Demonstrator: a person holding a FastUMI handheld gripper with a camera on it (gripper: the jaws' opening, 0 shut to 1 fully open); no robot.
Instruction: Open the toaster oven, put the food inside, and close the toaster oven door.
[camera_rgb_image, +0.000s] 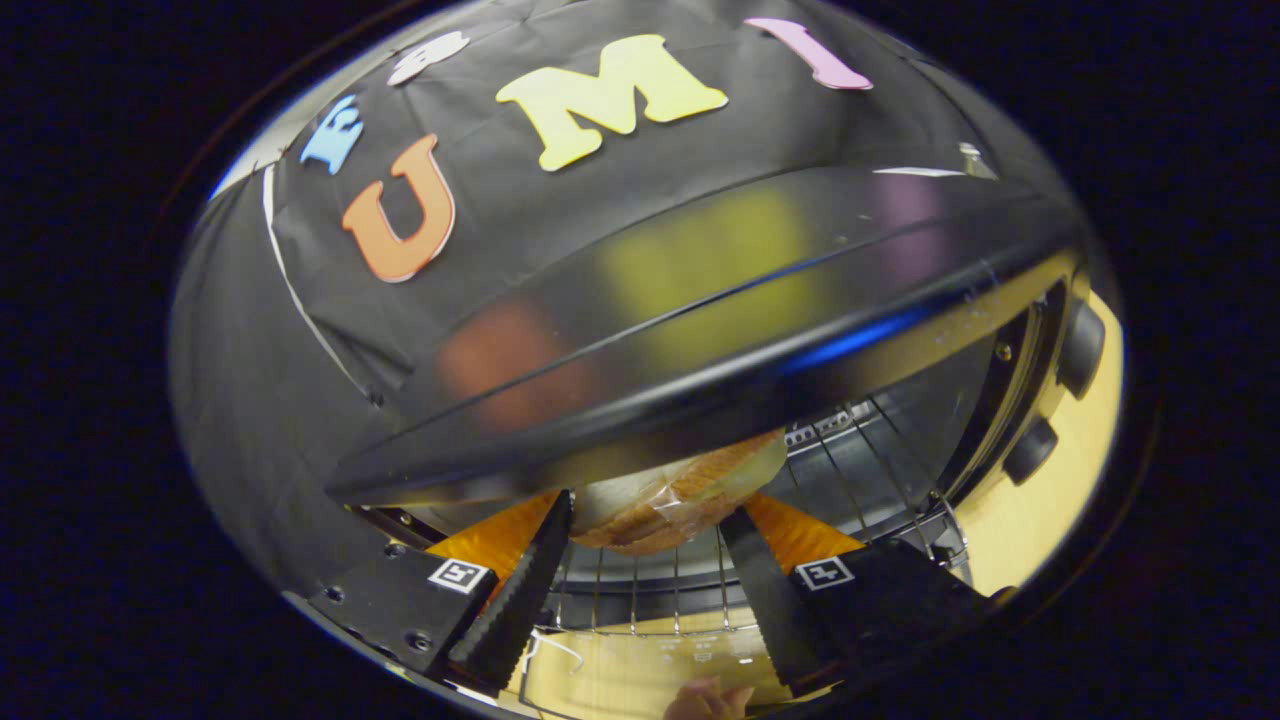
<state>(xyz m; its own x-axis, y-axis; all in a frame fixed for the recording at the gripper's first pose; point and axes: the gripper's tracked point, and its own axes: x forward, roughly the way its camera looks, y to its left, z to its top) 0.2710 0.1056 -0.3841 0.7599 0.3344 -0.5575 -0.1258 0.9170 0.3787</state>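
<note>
The black toaster oven (700, 330) stands right in front of me, its glossy top mirroring the wall. Its door (620, 675) hangs open, lying flat below my fingers. My gripper (648, 512) is shut on a slice of brown-crusted bread (680, 490), one finger on each side. The bread sits at the mouth of the oven, just under the top edge of the opening and above the wire rack (640, 590). The far part of the bread is hidden by the oven's top edge.
Two dark knobs (1080, 345) (1030, 450) sit on the oven's right-hand panel. A light wooden table (1030, 520) shows to the right of the oven. A person's fingers (705, 700) are by the front edge of the open door.
</note>
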